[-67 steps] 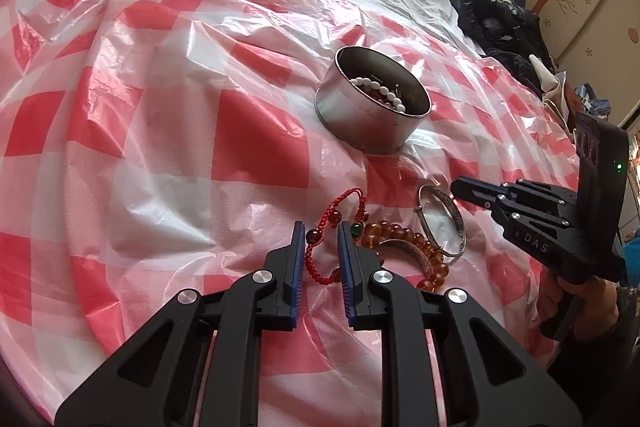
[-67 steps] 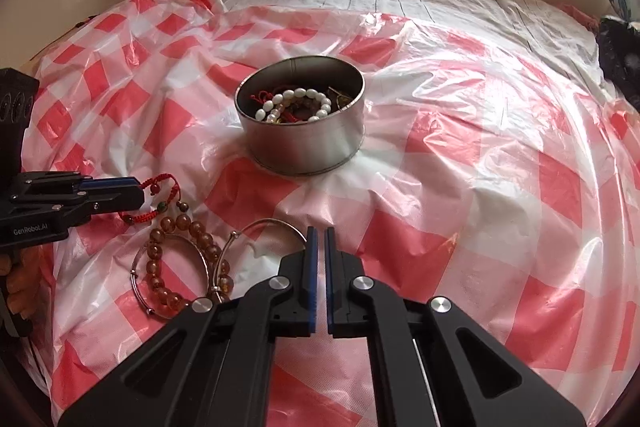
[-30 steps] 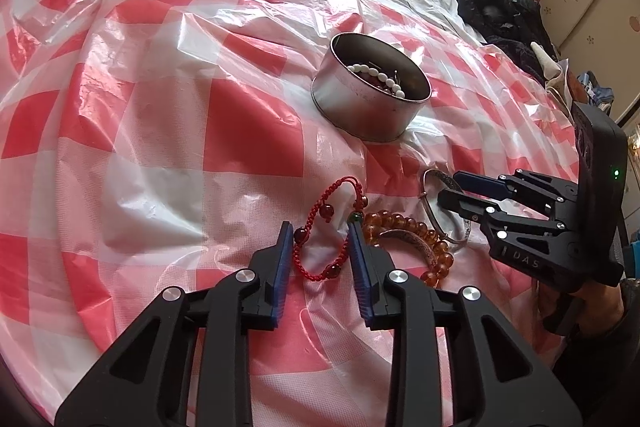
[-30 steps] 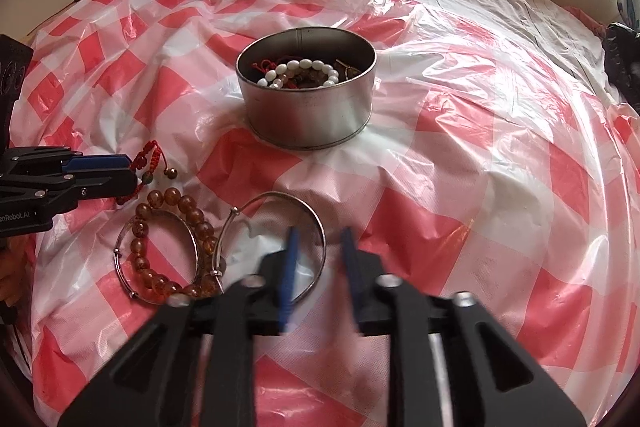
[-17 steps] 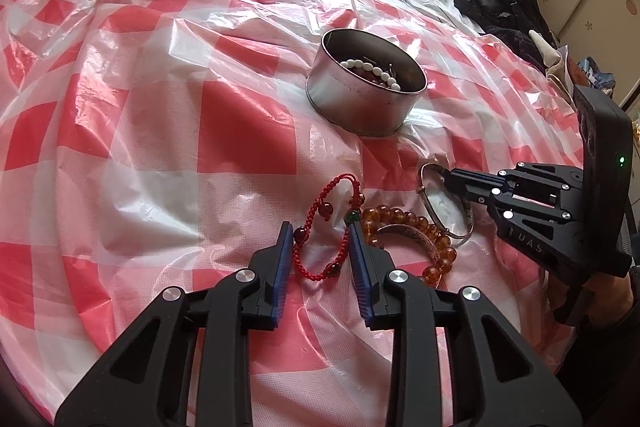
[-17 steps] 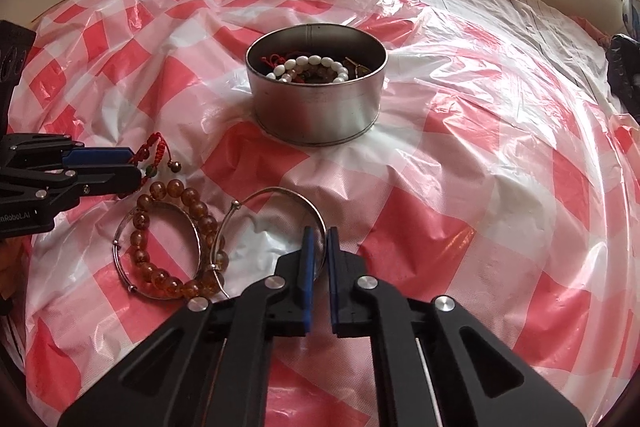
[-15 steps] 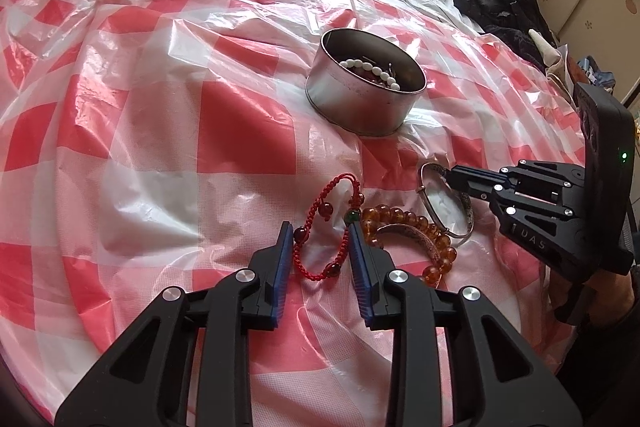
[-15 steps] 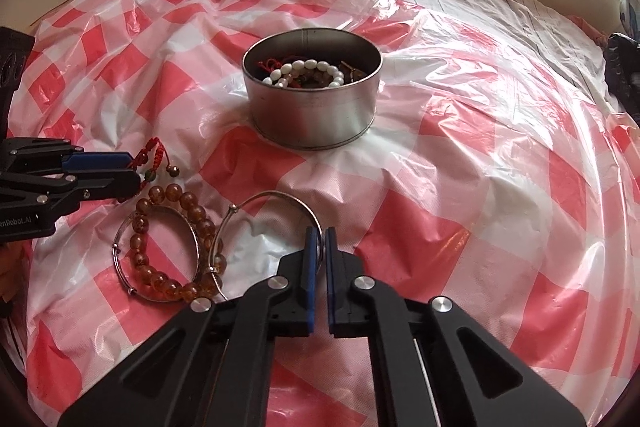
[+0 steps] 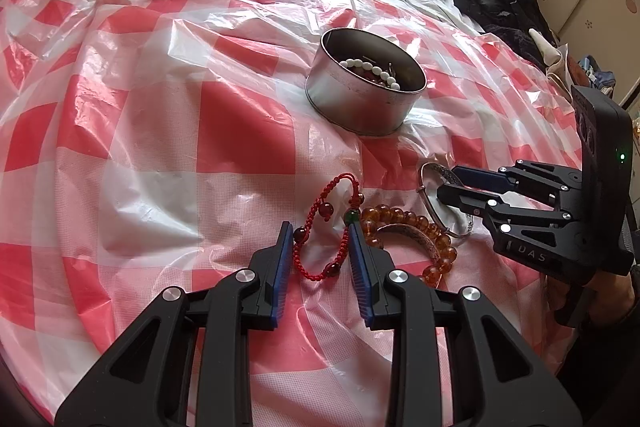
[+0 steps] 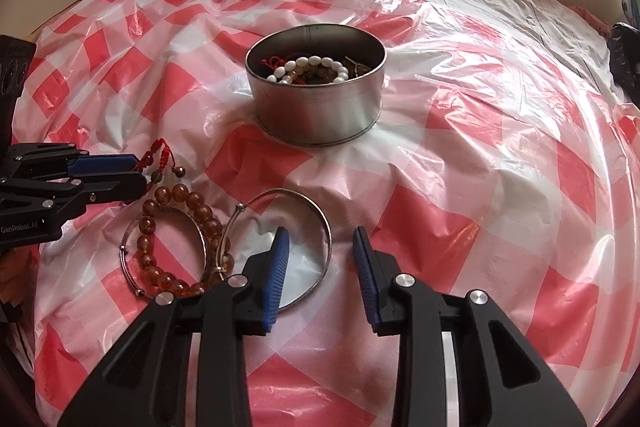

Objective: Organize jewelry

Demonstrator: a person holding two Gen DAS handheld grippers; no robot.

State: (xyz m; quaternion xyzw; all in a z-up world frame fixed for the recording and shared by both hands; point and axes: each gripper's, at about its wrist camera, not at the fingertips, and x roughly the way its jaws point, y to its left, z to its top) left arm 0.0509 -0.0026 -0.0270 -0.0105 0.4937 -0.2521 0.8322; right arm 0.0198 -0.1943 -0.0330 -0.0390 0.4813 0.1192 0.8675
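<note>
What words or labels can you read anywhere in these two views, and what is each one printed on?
"DAS": on the body of the right gripper, seen from the left wrist view; its start looks cut off.
"GenRobot.AI": on the body of the left gripper, seen from the right wrist view.
No readable text on the tin, the bracelets or the checked plastic sheet.
</note>
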